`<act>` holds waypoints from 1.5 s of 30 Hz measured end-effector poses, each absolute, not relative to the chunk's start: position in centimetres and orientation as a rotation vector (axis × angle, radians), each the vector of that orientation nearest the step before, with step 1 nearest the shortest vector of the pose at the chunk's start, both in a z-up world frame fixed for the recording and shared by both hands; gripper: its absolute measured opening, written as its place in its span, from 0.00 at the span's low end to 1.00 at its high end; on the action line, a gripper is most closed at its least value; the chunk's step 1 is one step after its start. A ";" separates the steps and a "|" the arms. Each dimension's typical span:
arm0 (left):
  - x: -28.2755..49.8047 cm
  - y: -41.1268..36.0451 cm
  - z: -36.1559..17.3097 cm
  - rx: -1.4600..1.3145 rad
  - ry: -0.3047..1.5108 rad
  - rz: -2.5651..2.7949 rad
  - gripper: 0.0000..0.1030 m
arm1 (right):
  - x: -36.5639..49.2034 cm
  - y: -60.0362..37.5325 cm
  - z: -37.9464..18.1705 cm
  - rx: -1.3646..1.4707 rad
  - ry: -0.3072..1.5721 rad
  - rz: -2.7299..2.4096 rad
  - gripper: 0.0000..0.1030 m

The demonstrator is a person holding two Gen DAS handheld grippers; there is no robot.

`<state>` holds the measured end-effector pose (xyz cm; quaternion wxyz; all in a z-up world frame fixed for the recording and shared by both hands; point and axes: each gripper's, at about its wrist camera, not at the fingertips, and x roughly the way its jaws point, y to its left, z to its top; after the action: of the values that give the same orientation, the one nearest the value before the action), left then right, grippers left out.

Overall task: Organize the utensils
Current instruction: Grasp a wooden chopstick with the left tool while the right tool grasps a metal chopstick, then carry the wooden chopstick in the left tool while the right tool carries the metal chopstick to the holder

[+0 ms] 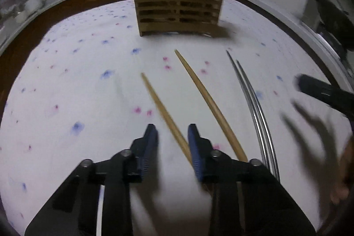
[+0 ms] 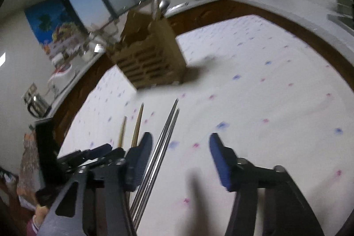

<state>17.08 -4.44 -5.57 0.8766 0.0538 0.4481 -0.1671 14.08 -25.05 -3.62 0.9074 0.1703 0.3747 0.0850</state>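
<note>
A brown slatted utensil holder (image 1: 179,3) stands at the far side of the flowered tablecloth (image 1: 77,81), with wooden sticks poking out of it. Two wooden chopsticks lie apart on the cloth. The shorter-looking one (image 1: 159,103) runs between the fingers of my left gripper (image 1: 172,132), close against the right pad, with a gap still on the left side. The other wooden chopstick (image 1: 203,90) lies just right of that gripper. A pair of metal chopsticks (image 2: 166,136) lies between the wide-apart fingers of my right gripper (image 2: 180,142), beside its left finger (image 2: 143,147).
The holder (image 2: 152,56) appears tilted in the right wrist view. A dark wooden table edge (image 1: 26,37) rings the cloth. Beyond it, a white counter carries a kettle (image 2: 37,103) and clutter. A person's hand (image 1: 345,169) shows at the lower right.
</note>
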 end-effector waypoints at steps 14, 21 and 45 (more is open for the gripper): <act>19.9 -1.7 -4.8 -0.091 0.991 -0.300 0.21 | 20.7 -20.5 -5.1 0.222 0.875 0.223 0.19; 21.7 -2.3 -5.4 -0.093 0.998 -0.305 0.21 | 24.2 -19.5 -6.4 0.154 0.939 0.196 0.15; 20.0 -0.4 -1.5 -0.190 0.880 -0.381 0.05 | 22.0 -19.4 -3.6 0.210 0.864 0.262 0.04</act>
<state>20.04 -0.42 -1.47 0.8830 -0.0914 0.4225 -0.1831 21.98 -19.37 -3.60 0.8945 0.1012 0.4167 0.1266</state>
